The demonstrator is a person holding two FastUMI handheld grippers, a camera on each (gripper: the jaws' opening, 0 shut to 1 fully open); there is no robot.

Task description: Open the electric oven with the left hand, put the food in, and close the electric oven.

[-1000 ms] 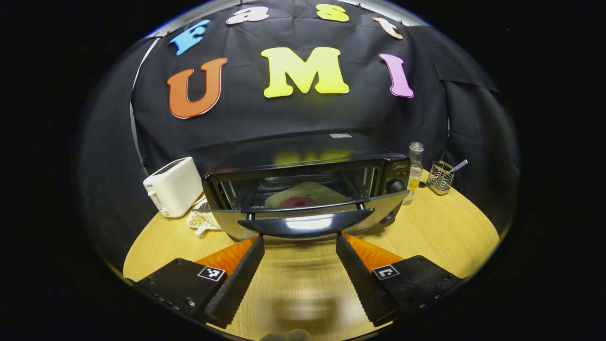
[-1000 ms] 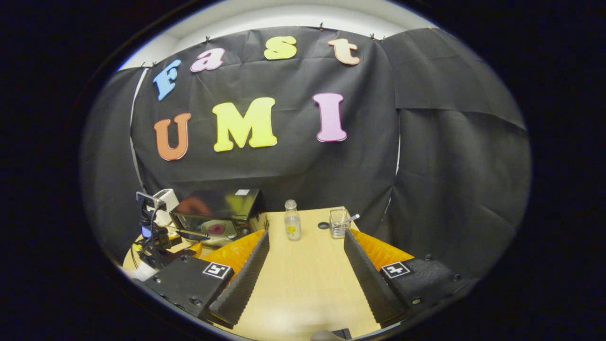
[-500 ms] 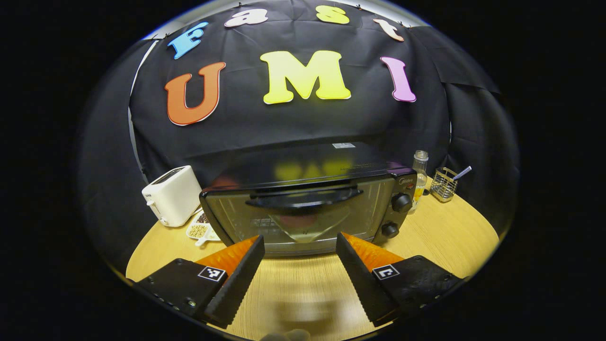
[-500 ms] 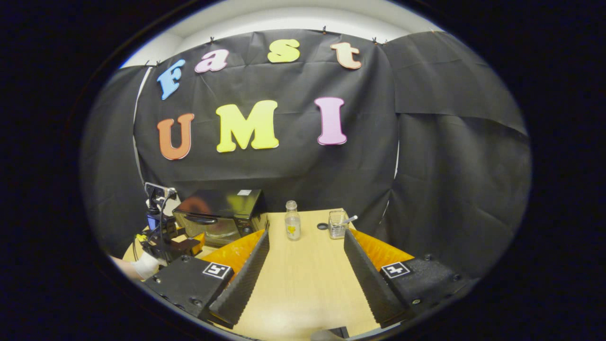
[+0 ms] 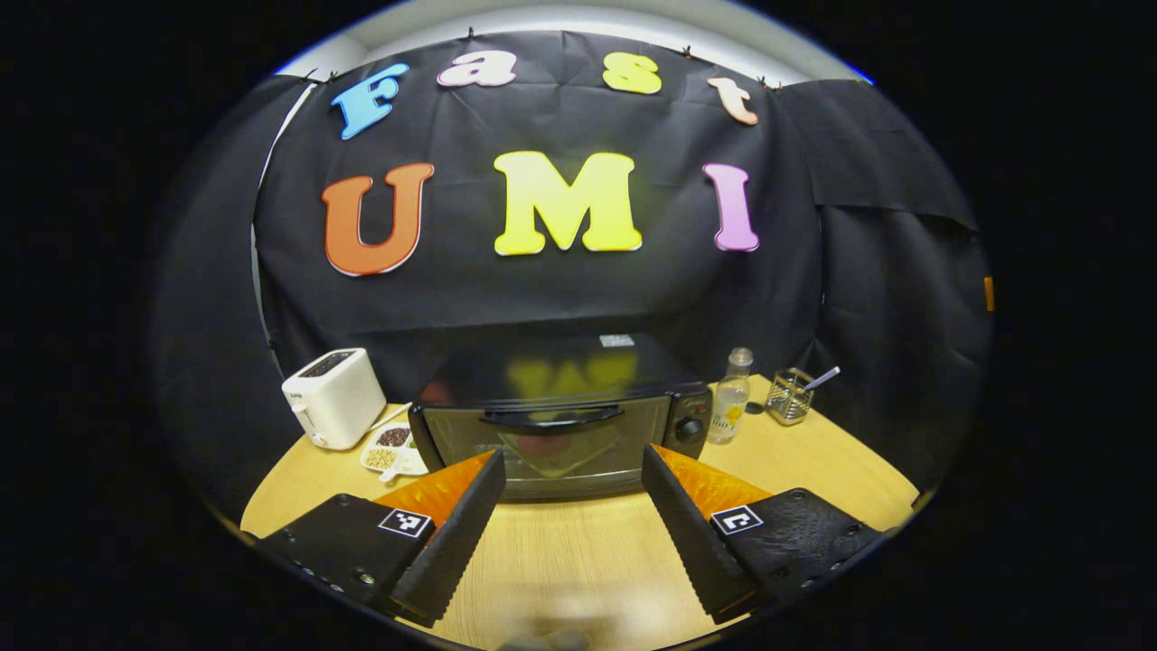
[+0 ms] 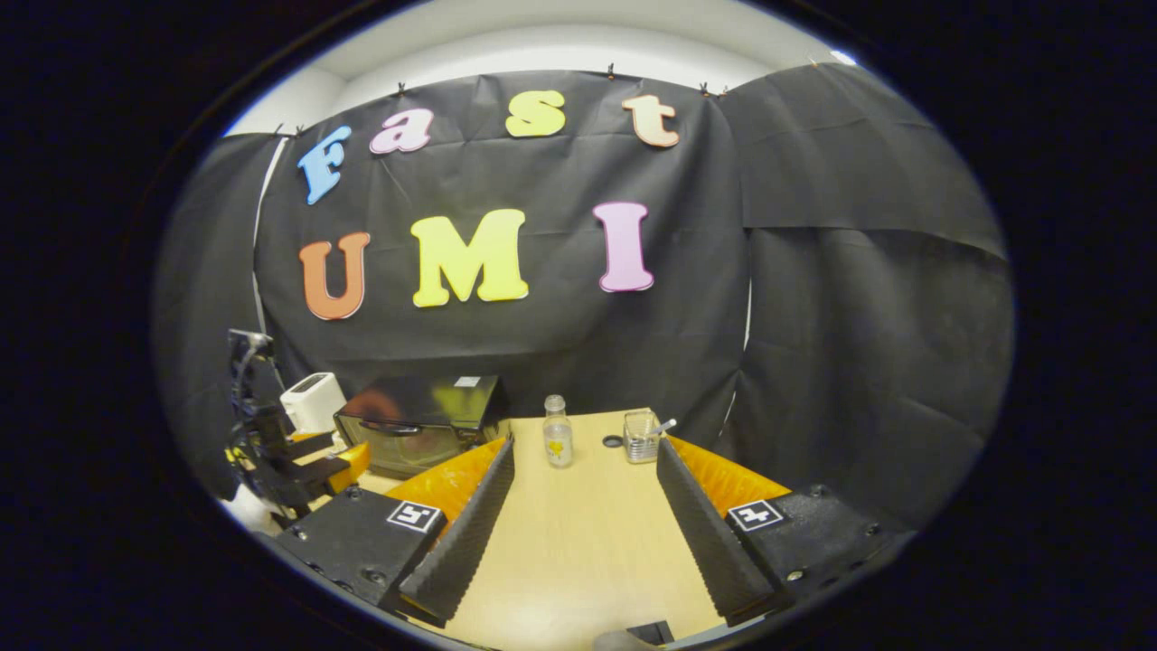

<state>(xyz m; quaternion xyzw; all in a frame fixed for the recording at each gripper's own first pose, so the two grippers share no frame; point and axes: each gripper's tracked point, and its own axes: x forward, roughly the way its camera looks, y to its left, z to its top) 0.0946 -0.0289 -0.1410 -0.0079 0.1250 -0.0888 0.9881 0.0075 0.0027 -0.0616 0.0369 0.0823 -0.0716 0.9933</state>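
Black electric oven [image 5: 559,425], door closed, pink food [image 5: 542,445] inside.

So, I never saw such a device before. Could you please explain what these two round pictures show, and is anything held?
A person holds a hand-held gripper in each hand, and each carries a camera looking along its two fingers. The left gripper view shows the left hand-held gripper, open and holding nothing, facing the oven, whose door is shut. On the wooden table stand also a toaster, a snack dish, a bottle and a wire basket. The right gripper view shows the right hand-held gripper, open and holding nothing too.
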